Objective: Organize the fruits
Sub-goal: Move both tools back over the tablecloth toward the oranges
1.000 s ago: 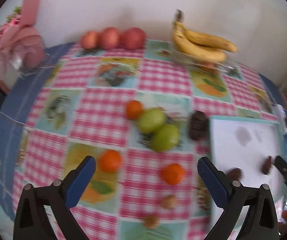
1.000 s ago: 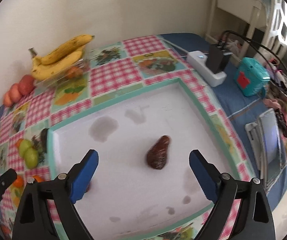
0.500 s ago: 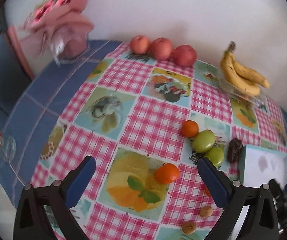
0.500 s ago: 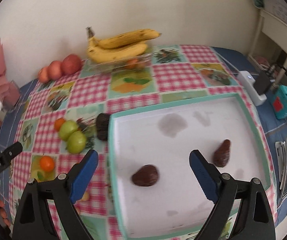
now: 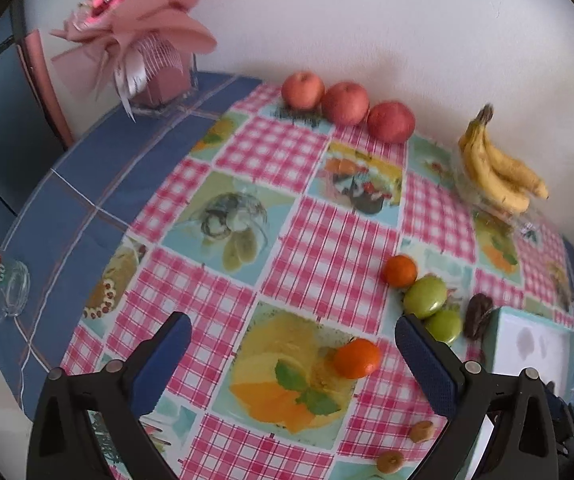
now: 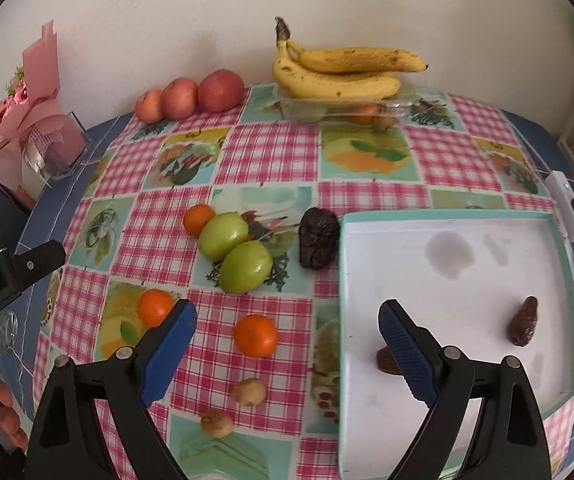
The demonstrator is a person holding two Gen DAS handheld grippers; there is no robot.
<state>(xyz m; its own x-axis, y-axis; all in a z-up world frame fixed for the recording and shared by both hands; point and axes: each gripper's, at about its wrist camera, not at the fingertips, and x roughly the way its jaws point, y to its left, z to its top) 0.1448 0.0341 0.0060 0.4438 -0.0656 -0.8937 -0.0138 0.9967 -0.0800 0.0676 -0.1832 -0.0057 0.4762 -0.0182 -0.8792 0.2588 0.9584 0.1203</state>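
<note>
Right wrist: claw (image 6: 287, 340) half-hides tray date (image 6: 387, 361)

Glossy checked oilcloth (image 6: 271, 160) covers the surface; smooth matt tray (image 6: 447, 280); clear plastic punnet (image 6: 347, 108); wrinkled dark fruit (image 6: 318, 236).

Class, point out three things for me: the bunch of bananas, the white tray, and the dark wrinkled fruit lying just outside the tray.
bunch of bananas (image 6: 339, 76): right wrist view, on the lower banana.
white tray (image 6: 419, 292): right wrist view, bare floor.
dark wrinkled fruit (image 6: 318, 236): right wrist view, its middle.
</note>
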